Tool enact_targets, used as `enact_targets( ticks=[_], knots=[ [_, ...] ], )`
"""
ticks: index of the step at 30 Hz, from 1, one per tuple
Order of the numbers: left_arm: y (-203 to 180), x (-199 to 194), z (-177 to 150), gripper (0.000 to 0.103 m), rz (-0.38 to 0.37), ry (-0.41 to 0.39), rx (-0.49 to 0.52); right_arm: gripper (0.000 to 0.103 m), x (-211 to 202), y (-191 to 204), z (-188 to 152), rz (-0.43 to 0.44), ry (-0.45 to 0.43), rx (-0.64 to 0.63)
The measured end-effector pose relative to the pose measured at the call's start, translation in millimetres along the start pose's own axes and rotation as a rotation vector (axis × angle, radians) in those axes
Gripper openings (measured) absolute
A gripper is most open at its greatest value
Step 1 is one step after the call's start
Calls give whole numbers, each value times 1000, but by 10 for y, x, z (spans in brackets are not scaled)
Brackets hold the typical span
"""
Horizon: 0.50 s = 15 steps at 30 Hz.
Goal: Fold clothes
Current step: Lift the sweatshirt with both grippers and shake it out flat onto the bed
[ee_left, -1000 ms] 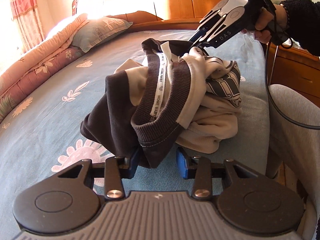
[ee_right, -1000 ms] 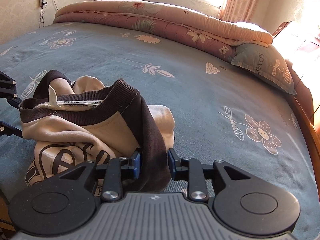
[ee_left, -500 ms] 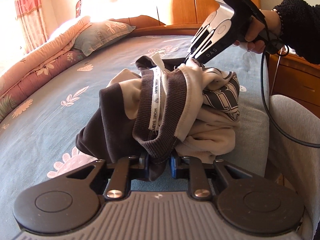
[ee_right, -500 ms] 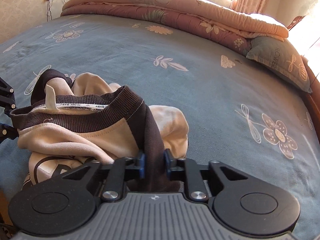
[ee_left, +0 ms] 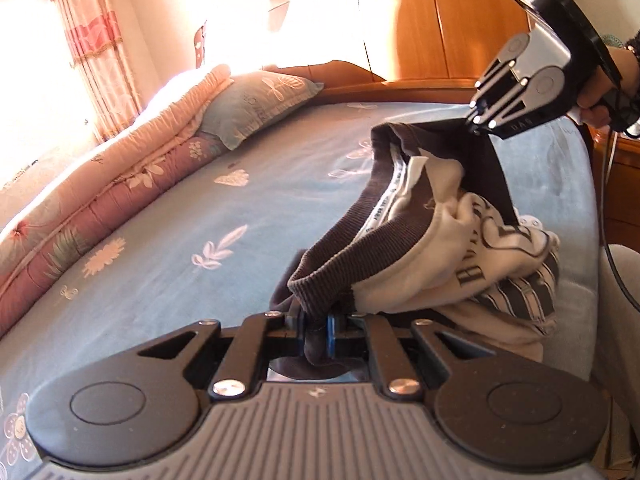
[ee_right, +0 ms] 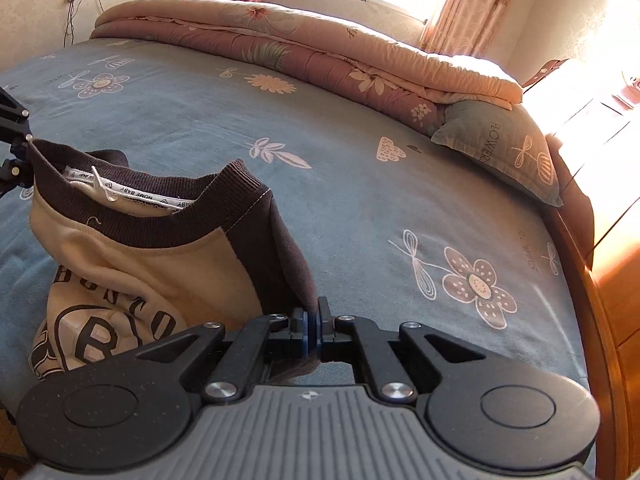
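Observation:
A cream sweatshirt [ee_left: 420,248] with dark brown sleeves, a ribbed collar and black lettering hangs bunched above the blue flowered bed sheet [ee_left: 200,220]. My left gripper [ee_left: 316,320] is closing, its blue pads pressed on dark shoulder fabric beside the collar. In the right wrist view the sweatshirt [ee_right: 132,264] sags to the left, and my right gripper [ee_right: 313,316] is shut on the other dark shoulder. From the left wrist view the right gripper [ee_left: 474,120] is at the upper right, held by a hand. The left gripper [ee_right: 16,148] shows at the far left edge.
A folded pink quilt [ee_right: 320,52] and a grey-blue pillow [ee_right: 500,148] lie along the far side of the bed sheet [ee_right: 360,208]. A wooden bed frame [ee_right: 592,288] runs along the right. A wooden wardrobe [ee_left: 440,20] stands behind. A grey trouser leg [ee_left: 624,280] is at the right.
Both grippers closed onto the sweatshirt's dark shoulders and rose, lifting the collar so it stretches between them. The garment's body now hangs off the sheet.

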<state>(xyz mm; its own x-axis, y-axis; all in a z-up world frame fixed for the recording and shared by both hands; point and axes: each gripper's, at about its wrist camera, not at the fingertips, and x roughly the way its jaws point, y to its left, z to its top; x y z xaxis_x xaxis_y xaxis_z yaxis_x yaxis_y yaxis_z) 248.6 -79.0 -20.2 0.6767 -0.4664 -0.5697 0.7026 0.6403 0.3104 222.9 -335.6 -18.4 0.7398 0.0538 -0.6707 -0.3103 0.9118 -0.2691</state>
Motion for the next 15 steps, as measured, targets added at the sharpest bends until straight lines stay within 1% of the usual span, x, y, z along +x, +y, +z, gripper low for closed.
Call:
enact_targets(
  ticks=[3,8,12,15],
  knots=[
    [193,180,226,8,29,-6,-15,6,133,-81,160,-29,-9,2],
    [536,630,542,8,60,9,-31,6,444,-252,429,-78,-9,14],
    [769,1057,698,8,90,33,-16,6,746,-463,650,-115,-10,40],
    [942,1390,771,8,110,49,-30,6,1013,-642,816,-138,-7,68]
  ],
)
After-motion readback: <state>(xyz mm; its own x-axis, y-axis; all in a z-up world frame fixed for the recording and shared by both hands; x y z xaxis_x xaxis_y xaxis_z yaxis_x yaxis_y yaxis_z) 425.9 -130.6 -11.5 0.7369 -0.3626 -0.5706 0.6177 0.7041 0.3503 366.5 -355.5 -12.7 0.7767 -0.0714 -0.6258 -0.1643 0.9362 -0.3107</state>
